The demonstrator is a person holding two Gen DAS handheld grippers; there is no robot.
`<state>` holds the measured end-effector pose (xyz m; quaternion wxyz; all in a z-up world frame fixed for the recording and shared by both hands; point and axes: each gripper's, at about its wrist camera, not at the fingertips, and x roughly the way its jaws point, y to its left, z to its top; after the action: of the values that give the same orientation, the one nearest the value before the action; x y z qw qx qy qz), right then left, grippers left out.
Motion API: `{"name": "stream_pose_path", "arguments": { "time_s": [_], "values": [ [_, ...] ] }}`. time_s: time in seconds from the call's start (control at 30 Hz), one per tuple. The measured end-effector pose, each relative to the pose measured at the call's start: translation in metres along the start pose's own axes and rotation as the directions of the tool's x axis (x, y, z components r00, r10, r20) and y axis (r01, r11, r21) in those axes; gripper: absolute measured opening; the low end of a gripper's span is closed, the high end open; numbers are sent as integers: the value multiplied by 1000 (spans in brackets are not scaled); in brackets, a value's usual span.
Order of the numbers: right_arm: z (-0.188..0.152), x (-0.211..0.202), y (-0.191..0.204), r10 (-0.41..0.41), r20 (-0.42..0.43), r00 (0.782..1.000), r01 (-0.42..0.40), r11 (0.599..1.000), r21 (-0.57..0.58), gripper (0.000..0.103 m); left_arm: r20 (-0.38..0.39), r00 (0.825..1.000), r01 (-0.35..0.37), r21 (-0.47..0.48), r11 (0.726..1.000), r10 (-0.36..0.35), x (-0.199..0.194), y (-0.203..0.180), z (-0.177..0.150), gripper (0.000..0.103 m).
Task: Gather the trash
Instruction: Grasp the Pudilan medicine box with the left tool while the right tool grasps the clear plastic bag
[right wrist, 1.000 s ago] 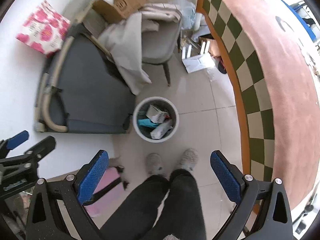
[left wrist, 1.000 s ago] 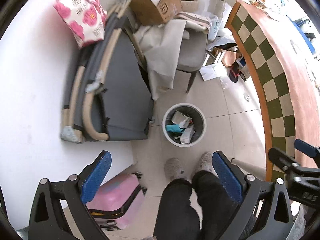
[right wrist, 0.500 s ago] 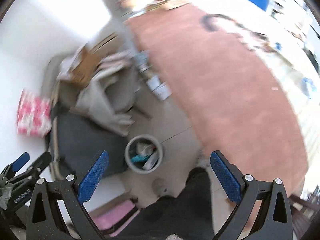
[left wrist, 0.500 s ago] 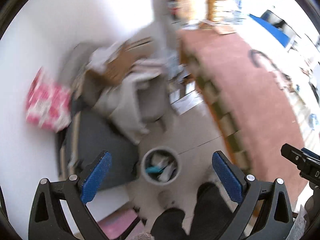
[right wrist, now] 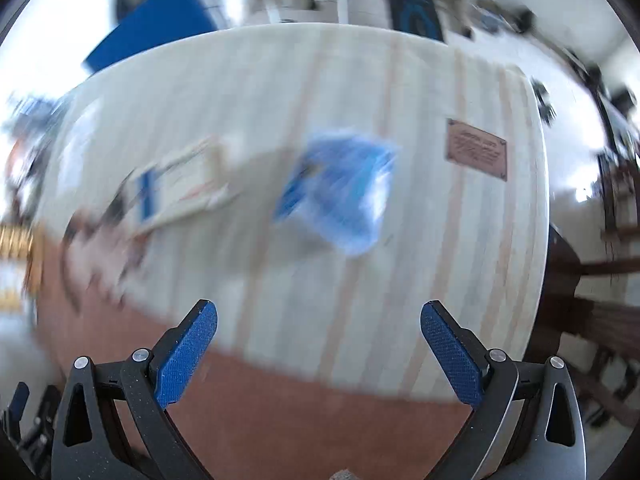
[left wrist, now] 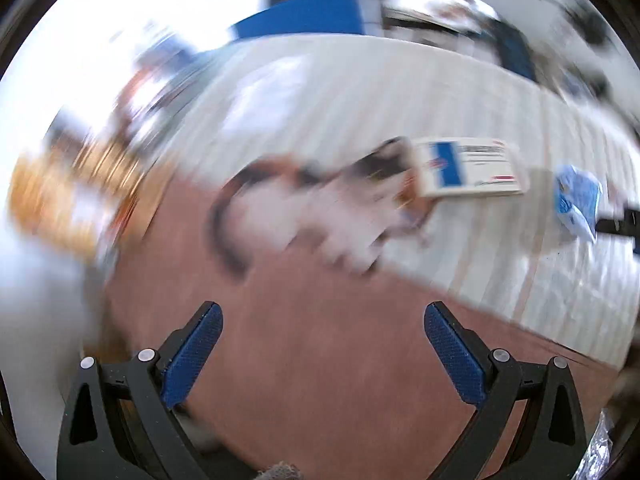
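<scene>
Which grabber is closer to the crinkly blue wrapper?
Right, probably. The blue wrapper lies straight ahead of the right gripper; from the left gripper it sits far off to the right.

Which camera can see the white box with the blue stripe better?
The left wrist view. There the white box with the blue stripe is fairly sharp on the striped table, and its blue band and lines of print show. In the right wrist view the same box sits off to the left, smeared by motion blur, so only its outline and stripe show.

Both wrist views look down over the table [left wrist: 400, 80], sharing the white box [right wrist: 180, 184].
</scene>
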<state>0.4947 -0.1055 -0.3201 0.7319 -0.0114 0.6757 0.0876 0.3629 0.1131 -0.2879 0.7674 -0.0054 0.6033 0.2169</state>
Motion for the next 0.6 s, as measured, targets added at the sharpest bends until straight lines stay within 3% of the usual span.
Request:
{"name": "stream_pose_path", "arguments": {
  "time_s": [0.03, 0.13, 0.2, 0.3, 0.33, 0.47, 0.6],
  "values": [
    [15, 12, -8, 2, -12, 1000, -2, 999, 32, 101, 1, 1000, 6, 78, 997, -6, 10, -15, 17, 103],
    [42, 40, -16, -4, -43, 999, 6, 998, 56, 85, 4, 1000, 2, 312, 950, -3, 41, -56, 59, 103],
    [55, 58, -17, -7, -56, 998, 10, 998, 58, 73, 7, 1000, 1, 459, 888, -4, 57, -80, 78, 103],
    [65, 72, -19, 6, -63, 998, -2, 998, 59, 49, 1, 1000, 15, 640, 768, -20, 74, -109, 95, 103],
    [66, 69, -20, 23, -42, 999, -20, 998, 65, 34, -9, 1000, 26, 681, 732, -27, 77, -115, 99, 103],
    [71, 66, -36, 55, -34, 998, -52, 995, 84, 20, -72, 997, 79, 827, 557, -35, 92, -141, 106, 103],
    [72, 66, -66, 69, -53, 996, -63, 992, 107, 20, -197, 978, 207, 860, 467, -70, 100, -148, 112, 103]
  ]
}}
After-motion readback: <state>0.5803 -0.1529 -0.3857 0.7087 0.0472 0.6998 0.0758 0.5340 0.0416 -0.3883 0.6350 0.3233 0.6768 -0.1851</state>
